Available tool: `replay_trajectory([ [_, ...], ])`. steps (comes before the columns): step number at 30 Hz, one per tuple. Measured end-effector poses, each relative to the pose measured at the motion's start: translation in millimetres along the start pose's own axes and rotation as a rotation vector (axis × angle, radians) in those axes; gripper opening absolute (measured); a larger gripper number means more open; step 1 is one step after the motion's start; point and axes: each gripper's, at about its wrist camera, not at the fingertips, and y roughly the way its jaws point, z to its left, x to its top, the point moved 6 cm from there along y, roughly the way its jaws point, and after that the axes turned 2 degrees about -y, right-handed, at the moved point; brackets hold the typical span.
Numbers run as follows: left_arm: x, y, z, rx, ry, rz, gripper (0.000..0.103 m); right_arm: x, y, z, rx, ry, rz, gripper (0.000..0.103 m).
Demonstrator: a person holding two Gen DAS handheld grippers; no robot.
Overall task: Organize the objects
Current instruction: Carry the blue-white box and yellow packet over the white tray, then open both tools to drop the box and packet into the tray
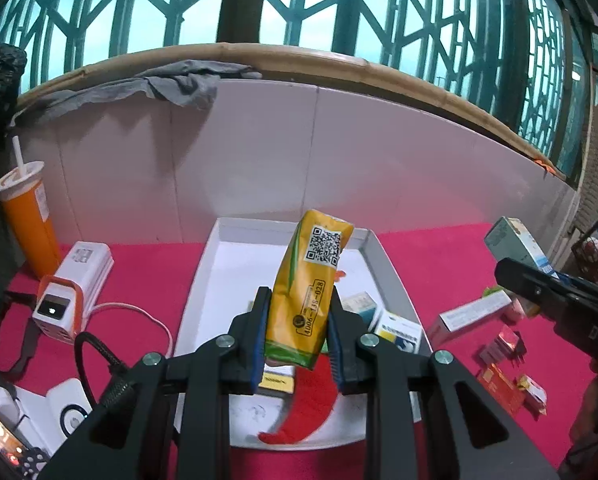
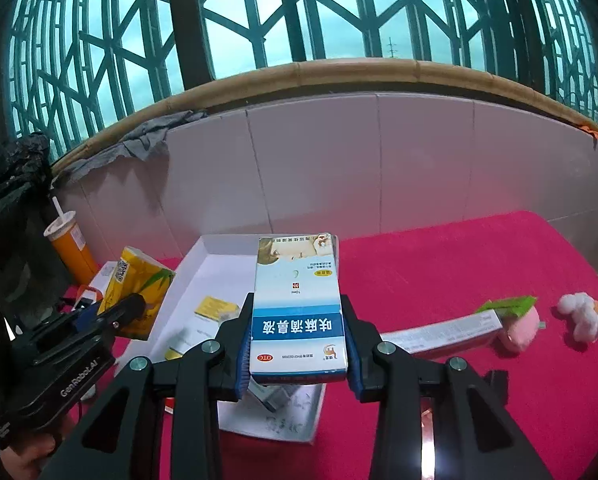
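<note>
My left gripper [image 1: 297, 312] is shut on a yellow tissue pack [image 1: 309, 292] with a QR code, held above the white tray [image 1: 203, 276]. The same pack [image 2: 137, 296] shows at the left of the right wrist view. In the tray lie small medicine boxes [image 1: 399, 330] and a red plush piece [image 1: 311, 408]. My right gripper [image 2: 297, 320] is shut on a blue and white medicine box [image 2: 297, 312], held over the tray's right side [image 2: 203, 264]. From the left wrist view, this box [image 1: 515, 242] appears at the far right.
A pink cloth covers the table [image 2: 459, 272]. An orange cup with a straw [image 1: 27, 216] and a white charger [image 1: 71, 296] stand at the left. A long white box [image 2: 439, 334], a pink plush [image 2: 519, 324] and a white plush [image 2: 585, 316] lie right. A tiled wall [image 2: 379, 160] rises behind.
</note>
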Motion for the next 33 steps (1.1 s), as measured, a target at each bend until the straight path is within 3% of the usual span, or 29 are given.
replay_trajectory([
  [7,10,-1,13,0.058,-0.006,-0.025,0.025,15,9,21,0.015,-0.009,-0.010,0.040],
  [12,9,13,24,0.090,-0.008,0.003,0.025,21,21,37,0.030,-0.018,-0.005,0.040],
  [19,19,46,40,0.017,-0.046,0.088,0.025,29,44,39,0.031,-0.009,0.015,0.040],
  [22,20,55,41,0.018,-0.031,0.098,0.025,31,54,37,0.030,-0.001,0.029,0.040],
  [33,1,77,31,-0.032,-0.043,0.161,0.025,31,119,26,0.023,0.037,0.130,0.040],
])
